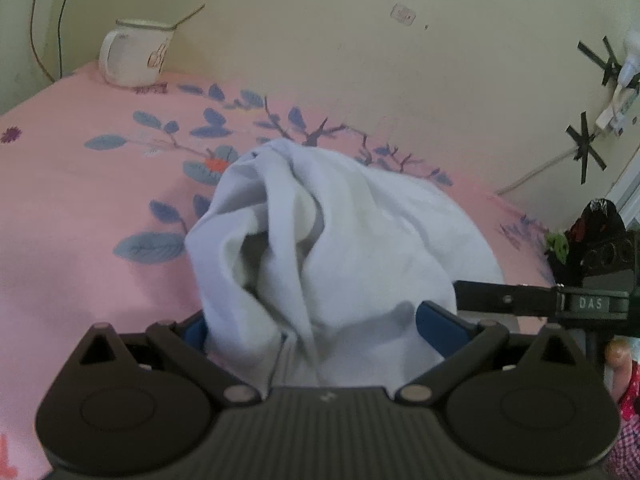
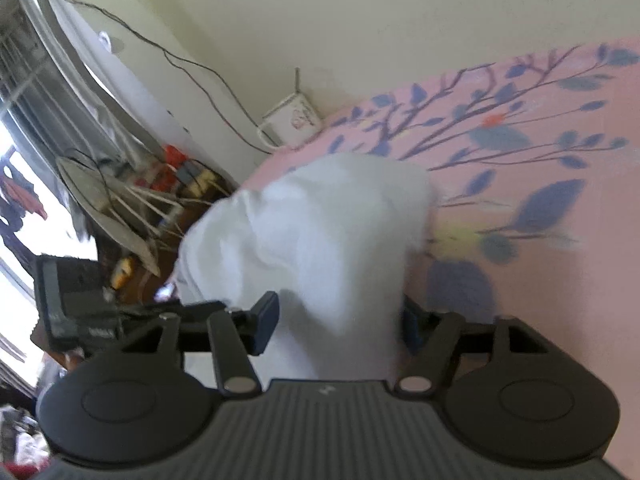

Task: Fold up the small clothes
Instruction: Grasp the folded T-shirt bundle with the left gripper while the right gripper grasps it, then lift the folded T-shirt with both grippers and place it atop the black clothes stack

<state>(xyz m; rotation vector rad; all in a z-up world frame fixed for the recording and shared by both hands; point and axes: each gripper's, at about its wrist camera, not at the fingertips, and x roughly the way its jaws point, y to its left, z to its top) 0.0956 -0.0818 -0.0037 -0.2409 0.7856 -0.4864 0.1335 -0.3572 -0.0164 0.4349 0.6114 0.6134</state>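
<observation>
Cloth [image 1: 320, 240], white and bunched, sits between your left gripper's [image 1: 320, 328] pads, piled ahead of it on the pink bed [image 1: 80, 200]. Whether those jaws pinch it or merely flank it, you cannot tell; lift now and it may slide out. A mug [image 1: 136, 56] stands far ahead-left by the wall, clear of you; the other gripper's finger pokes in from the right.

Cloth [image 2: 320, 232] also fills your right gripper [image 2: 340, 320], jaws spread, left pad [image 2: 266, 320] apparently off the fabric. It hangs near the bed's edge [image 2: 280, 160]; cluttered wires [image 2: 160, 200] ahead-left could catch it if it falls.
</observation>
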